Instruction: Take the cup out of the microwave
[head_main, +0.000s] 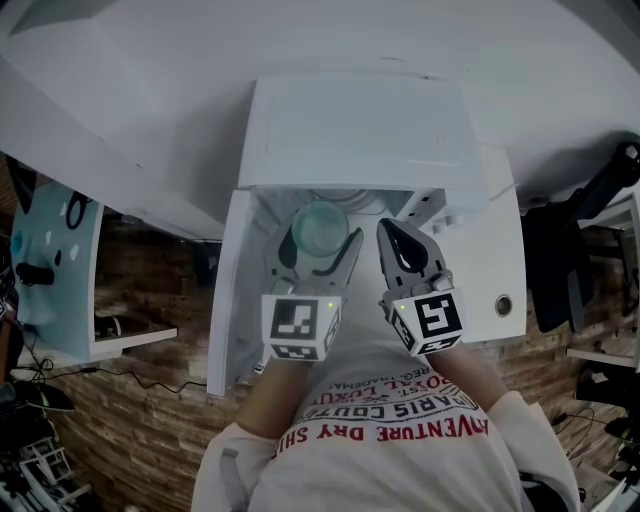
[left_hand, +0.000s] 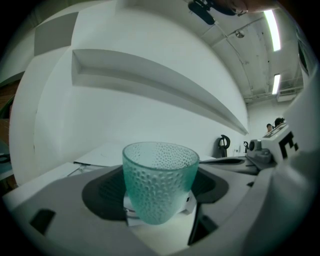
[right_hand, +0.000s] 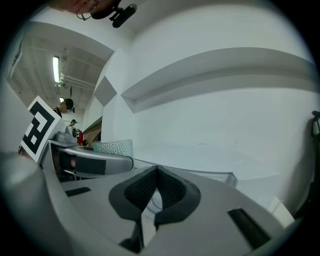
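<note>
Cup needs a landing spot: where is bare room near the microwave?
The microwave top is bare, back edge to open front. The opening is crowded: the left hand-held gripper holds the cup there, the shut right hand-held gripper beside it.

All three views were dim and grey, fisheye-bowed with black corners; ceiling strip lights (left_hand: 273, 30) glared at the left gripper view's upper right.

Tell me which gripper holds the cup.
The left gripper: its jaws are clamped on the green cup, while the right gripper is shut on nothing.
</note>
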